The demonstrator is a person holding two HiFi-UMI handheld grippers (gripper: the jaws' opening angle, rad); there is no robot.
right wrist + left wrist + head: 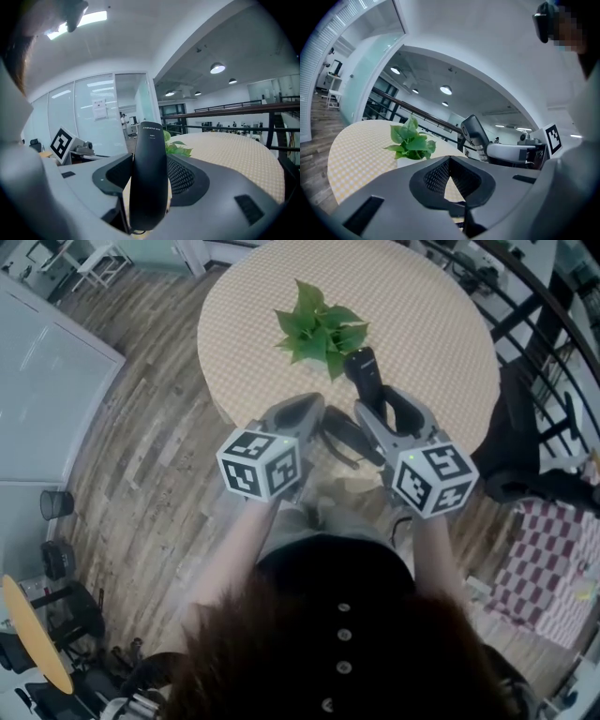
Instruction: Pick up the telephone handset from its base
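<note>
- Right gripper [150,174]: the fingers [183,177] are clamped on the handset [149,178], one mesh pad on each side of its lower half. The handset stands upright between them, with the rounded top end poking well above the fingertips.
- Left gripper [450,161]: the fingers [436,177] are pinched together at the tips, and only a thin wedge of checked cloth shows through behind them. Nothing is in there, so it's empty and idle.
- Seen from the left gripper view, the handset [474,133] hangs tilted in the air over the desk, sticking up out of the right gripper [511,151].
- In the head view the handset [366,371] sits in the right gripper [386,407] over the near edge of the desk [431,324]. The dark shape low down between the two grippers looks like the base [339,435]. The left gripper [317,407] is just beside it, on its left.
- A leafy plant [319,329] stands just past the handset, near the middle of the desk.
- My read on the step: the grab is done and we're in the lift. The handset looks clear of the base, though I can't tell how much clearance there is.
- The next move probably calls for keeping the squeeze firm and bringing the handset up and away from the base. It should steer clear of the plant leaves, and the smooth shell shouldn't be allowed to slip down between the pads.
</note>
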